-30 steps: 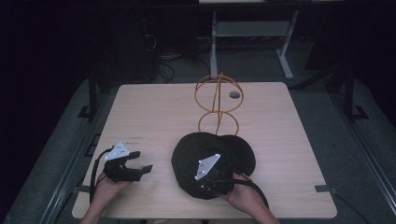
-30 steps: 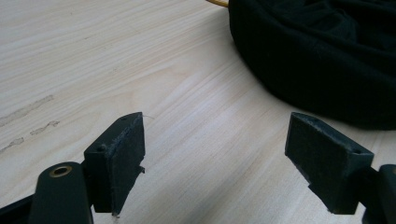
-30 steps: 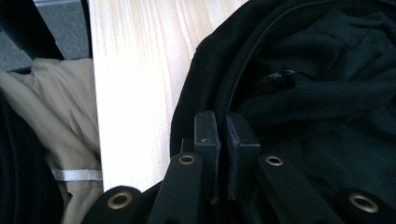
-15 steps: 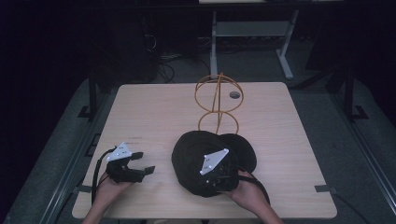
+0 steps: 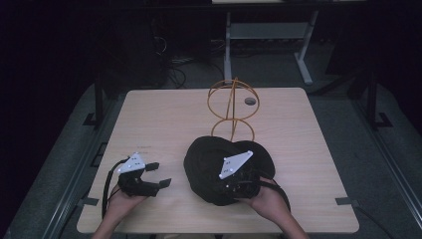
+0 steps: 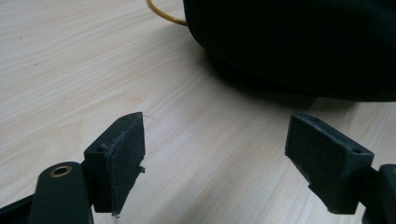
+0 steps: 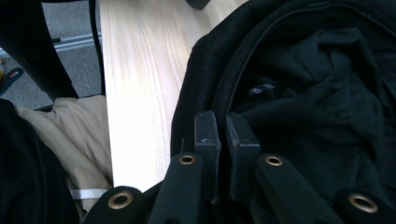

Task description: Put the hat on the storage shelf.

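The right claw (image 7: 218, 140) pinches the rim of a black hat (image 5: 219, 159) at its near edge, likely to lift it. The hat lies on the bench (image 5: 164, 119), touching the base of a yellow wire stand (image 5: 231, 107) just behind it. The left claw (image 6: 229, 154) rests spread beside the hat, holding nothing. Beyond the pale wooden bench lie a grey floor, cables and a dark room.

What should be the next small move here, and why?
Probably lift the right tool a little, to see whether its hold keeps. Its jaws stand shut on the rim of the black hat, which lies on the table before the gold wire stand. The left tool is open beside the hat, holding nothing.
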A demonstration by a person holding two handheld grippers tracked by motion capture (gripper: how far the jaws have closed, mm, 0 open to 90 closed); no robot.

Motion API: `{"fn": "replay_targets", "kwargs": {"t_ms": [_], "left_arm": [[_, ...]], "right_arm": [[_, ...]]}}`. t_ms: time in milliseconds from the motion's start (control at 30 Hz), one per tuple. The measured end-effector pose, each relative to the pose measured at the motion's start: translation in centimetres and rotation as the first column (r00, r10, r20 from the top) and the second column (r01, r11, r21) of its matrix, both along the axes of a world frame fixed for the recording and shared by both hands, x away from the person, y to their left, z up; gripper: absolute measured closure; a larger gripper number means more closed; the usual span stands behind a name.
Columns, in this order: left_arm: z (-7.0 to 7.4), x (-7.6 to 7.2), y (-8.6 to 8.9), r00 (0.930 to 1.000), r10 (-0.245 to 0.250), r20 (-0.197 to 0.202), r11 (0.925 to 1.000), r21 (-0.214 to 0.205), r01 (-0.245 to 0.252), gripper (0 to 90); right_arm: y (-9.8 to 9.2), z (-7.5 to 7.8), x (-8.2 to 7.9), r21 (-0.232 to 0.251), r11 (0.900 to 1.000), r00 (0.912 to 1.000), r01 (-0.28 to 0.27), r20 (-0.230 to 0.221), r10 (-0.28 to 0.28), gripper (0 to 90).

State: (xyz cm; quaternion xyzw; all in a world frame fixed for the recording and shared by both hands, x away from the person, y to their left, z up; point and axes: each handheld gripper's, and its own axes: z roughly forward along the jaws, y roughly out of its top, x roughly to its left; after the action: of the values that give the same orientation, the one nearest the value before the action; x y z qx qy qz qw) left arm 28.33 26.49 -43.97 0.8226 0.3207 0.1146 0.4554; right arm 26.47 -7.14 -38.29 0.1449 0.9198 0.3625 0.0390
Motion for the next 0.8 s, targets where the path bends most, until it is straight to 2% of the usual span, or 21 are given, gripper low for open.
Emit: {"fn": "replay_targets", "kwargs": {"t_ms": [67,167,600,800], "left_arm": [[0.0,-0.1,-0.2,1.0000,-0.005,0.006,0.9999,0.016,0.005,19.9],[0.0,-0.1,-0.5,0.9999,-0.012,0.005,0.9999,0.013,0.011,19.9],[1.0,-0.4,-1.6,0.9987,-0.041,0.031,0.9977,-0.054,0.042,19.9],[1.8,-0.5,-2.4,0.9957,-0.080,0.046,0.9934,-0.078,0.083,19.8]], "right_arm": [[-0.2,0.3,0.1,0.014,0.9999,1.0000,0.004,-0.001,-0.004,84.8],[-0.5,0.9,0.2,0.024,0.9997,1.0000,0.002,0.002,-0.002,84.9],[-0.7,3.1,0.2,0.068,0.9976,0.9998,-0.017,0.008,0.017,84.6],[-0.6,3.9,0.3,0.091,0.9955,0.9997,-0.025,0.004,0.025,84.6]]}}
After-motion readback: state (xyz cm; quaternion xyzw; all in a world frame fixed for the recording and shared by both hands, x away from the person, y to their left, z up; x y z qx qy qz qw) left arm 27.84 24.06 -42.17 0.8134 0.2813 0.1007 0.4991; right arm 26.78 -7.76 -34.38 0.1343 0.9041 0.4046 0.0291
